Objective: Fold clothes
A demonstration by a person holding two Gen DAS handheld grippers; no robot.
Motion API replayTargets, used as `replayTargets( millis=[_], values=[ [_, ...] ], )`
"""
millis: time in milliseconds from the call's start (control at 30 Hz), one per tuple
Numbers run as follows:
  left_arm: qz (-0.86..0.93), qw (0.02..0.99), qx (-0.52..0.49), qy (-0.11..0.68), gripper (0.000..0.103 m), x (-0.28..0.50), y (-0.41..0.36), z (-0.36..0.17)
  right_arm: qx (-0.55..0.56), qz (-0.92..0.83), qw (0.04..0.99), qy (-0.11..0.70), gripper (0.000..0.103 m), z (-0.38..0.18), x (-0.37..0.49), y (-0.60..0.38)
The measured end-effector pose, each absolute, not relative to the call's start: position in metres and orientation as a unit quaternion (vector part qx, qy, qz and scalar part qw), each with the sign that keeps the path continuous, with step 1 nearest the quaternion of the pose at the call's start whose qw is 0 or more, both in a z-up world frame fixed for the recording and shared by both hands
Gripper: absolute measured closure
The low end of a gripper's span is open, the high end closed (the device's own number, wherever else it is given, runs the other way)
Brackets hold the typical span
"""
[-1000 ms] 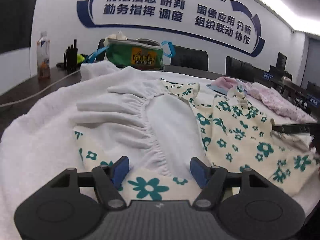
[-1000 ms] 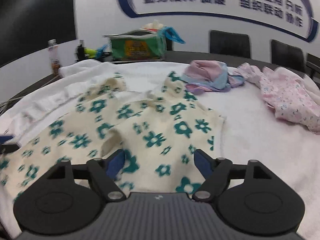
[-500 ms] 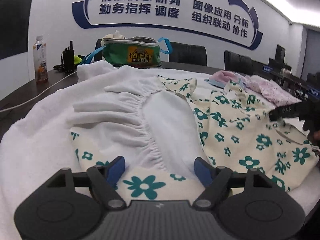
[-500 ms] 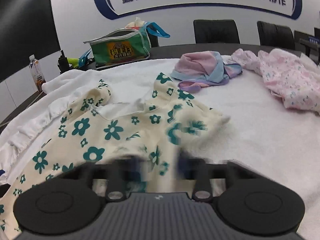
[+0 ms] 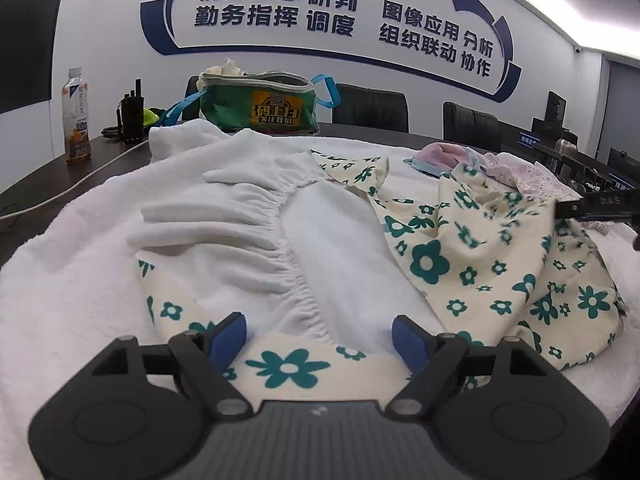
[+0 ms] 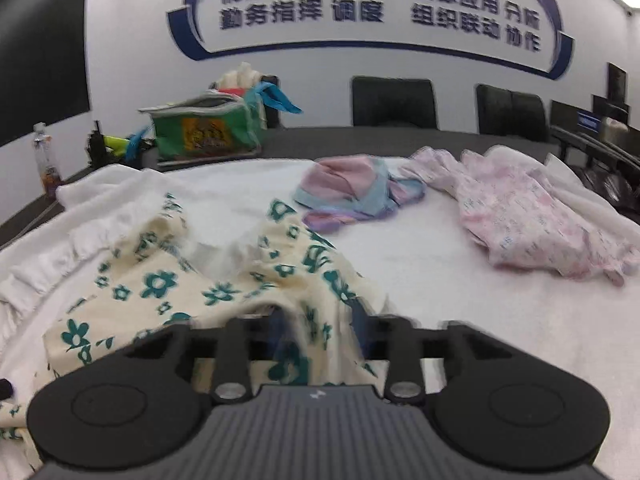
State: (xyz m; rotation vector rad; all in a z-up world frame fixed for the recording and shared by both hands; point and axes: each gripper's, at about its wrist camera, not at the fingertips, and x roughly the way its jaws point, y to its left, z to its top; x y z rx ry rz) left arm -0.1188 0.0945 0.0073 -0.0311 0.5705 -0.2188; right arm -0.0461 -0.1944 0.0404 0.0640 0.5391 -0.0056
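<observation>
Bottle (image 5: 78,114): upright at the far left on the dark table (image 5: 48,168), beside black handsets (image 5: 131,116).
White towel (image 5: 72,280): spread over the table, under all the clothes.
Green bag (image 5: 260,102): behind the towel, with blue handles, standing open.
Left gripper (image 5: 320,330): spread wide, gripping nothing; its 2 blue pads (image 5: 228,334) sit low over the near hem of the floral garment (image 5: 480,264).
Floral garment: cream with teal flowers, lying on the towel, its white lining and gathered elastic band (image 5: 280,248) turned up at the left; the right part is lifted into a ridge.
Right gripper (image 6: 320,330): fingers drawn close on a bunched fold of the floral garment (image 6: 224,284), cloth pinched between them; the view is blurred there.
Striped pink and blue garment (image 6: 356,192): crumpled on the towel beyond the floral one, apart from it.
Pink printed garment (image 6: 532,216): heaped at the far right.
</observation>
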Motion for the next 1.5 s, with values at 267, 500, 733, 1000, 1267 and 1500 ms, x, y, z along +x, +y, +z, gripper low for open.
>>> replayTargets(
  millis=[267, 500, 733, 1000, 1267, 1500],
  values=[
    [-0.109, 0.952, -0.006, 0.285, 0.02, -0.116, 0.091, 0.008, 0.048, 0.044, 0.948, 0.312, 0.036, 0.021, -0.08, -0.18],
    [-0.106, 0.952, -0.001, 0.286, 0.02, -0.116, 0.089, 0.007, 0.024, 0.065, 0.94, 0.335, 0.031, 0.01, -0.1, -0.162],
    [-0.101, 0.953, 0.007, 0.286, 0.02, -0.116, 0.087, 0.006, -0.002, 0.057, 0.948, 0.315, 0.098, 0.014, -0.104, -0.158],
    [-0.111, 0.956, -0.047, 0.269, 0.02, -0.128, 0.107, 0.014, 0.023, -0.009, 0.958, 0.284, 0.092, 0.028, -0.111, -0.188],
    [-0.05, 0.952, -0.091, 0.289, 0.021, -0.121, 0.134, 0.025, 0.064, 0.078, 0.941, 0.324, 0.028, 0.01, -0.127, -0.181],
    [-0.025, 0.957, -0.02, 0.288, 0.022, -0.119, 0.115, 0.015, 0.064, 0.054, 0.949, 0.303, 0.093, 0.017, -0.133, -0.197]
  ],
)
